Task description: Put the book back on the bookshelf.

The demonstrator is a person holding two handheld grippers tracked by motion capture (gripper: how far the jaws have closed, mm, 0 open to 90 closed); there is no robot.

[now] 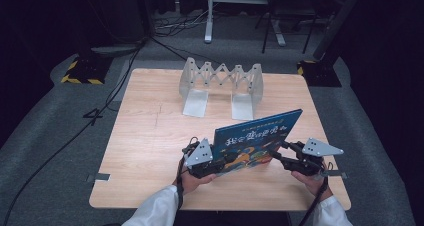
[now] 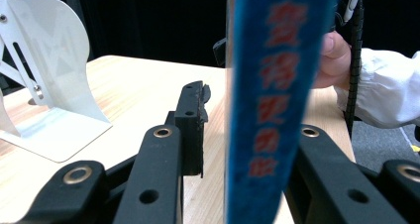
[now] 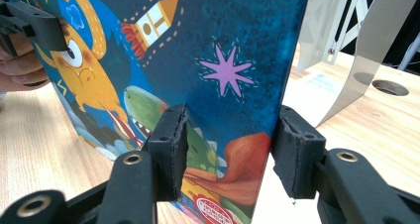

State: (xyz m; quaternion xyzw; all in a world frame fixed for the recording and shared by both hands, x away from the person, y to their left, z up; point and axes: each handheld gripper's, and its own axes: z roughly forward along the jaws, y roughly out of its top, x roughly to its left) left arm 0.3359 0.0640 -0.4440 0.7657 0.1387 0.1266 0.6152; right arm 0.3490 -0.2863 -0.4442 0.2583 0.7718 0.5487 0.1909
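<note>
The work in hand looks like shelving a picture book [image 1: 257,136] in the grey expanding book rack [image 1: 222,78], and judged from how things lie it is roughly at the midpoint: the book is up off the desk [image 1: 150,151], but it has not reached the rack. It stands on its long edge near the person's side of the desk, tilted a little and carried between the 2 claws, with its blue cover of a rocket and a purple star facing the person. The rack stands well apart at the far edge, its 2 base plates bare and no book in it. The right claw [image 1: 280,151] is clamped on the book's right end; in the right gripper view both pads [image 3: 171,144] sit against the book, 1 on the cover and 1 at its back. The left claw [image 1: 220,161] is at the book's lower left corner, but it is not pinching. In the left gripper view the spine runs up between the jaws, and a strip of desk shows between the near pad [image 2: 195,130] and the book, so that claw stands slack around it. Left to do, as I judge it: carry the book across the desk, set it upright between the rack's end plates, and let go.
</note>
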